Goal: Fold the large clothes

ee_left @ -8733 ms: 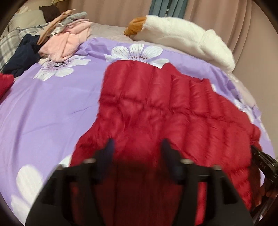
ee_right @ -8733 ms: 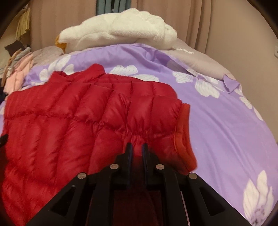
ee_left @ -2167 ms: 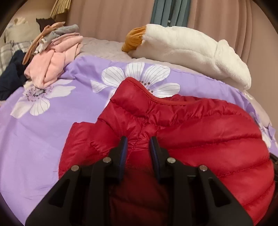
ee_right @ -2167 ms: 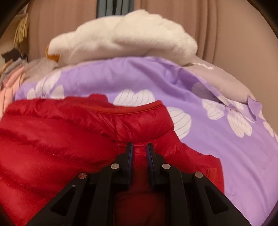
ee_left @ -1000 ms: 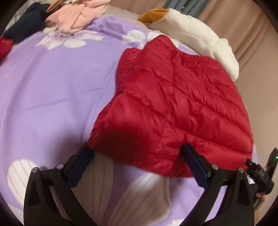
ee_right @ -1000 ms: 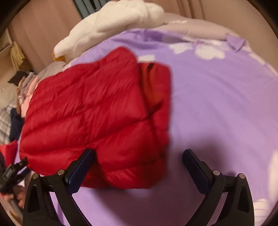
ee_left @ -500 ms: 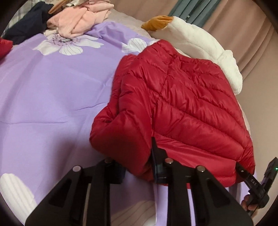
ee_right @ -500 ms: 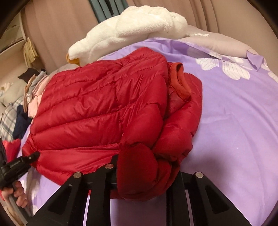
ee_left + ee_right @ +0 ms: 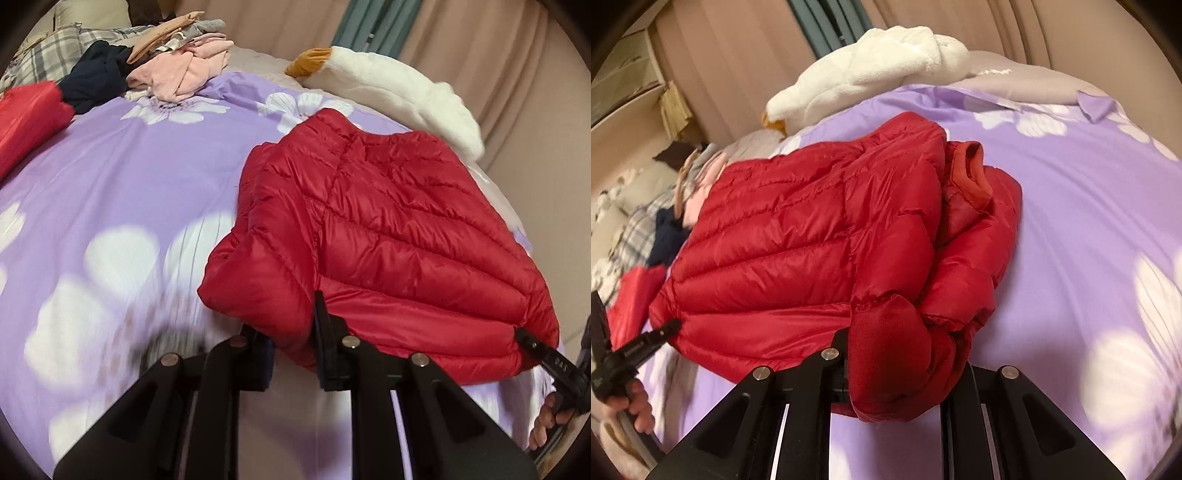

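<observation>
Jacket: the red puffer jacket (image 9: pixel 388 236) lies already doubled over on the purple flowered bed cover (image 9: pixel 122 192), near edge toward both cameras, collar (image 9: pixel 971 173) showing at its right side.
Left claw (image 9: pixel 291 354): its jaws have just been closing and now pinch the near left corner of the folded bundle, padding bulging between the fingers.
Right claw (image 9: pixel 897 373): its jaws have also just been closing, and they clamp the near right corner, where a sleeve end is bunched up.
Why both corners: holding the two near corners at once likely keeps the slippery layers stacked so the bundle moves or folds as one piece.
Surroundings: a white plush toy (image 9: pixel 871 70) lies beyond the jacket; a pile of other clothes (image 9: pixel 173 70) sits well apart at the far left, leaving open bed around the work.
</observation>
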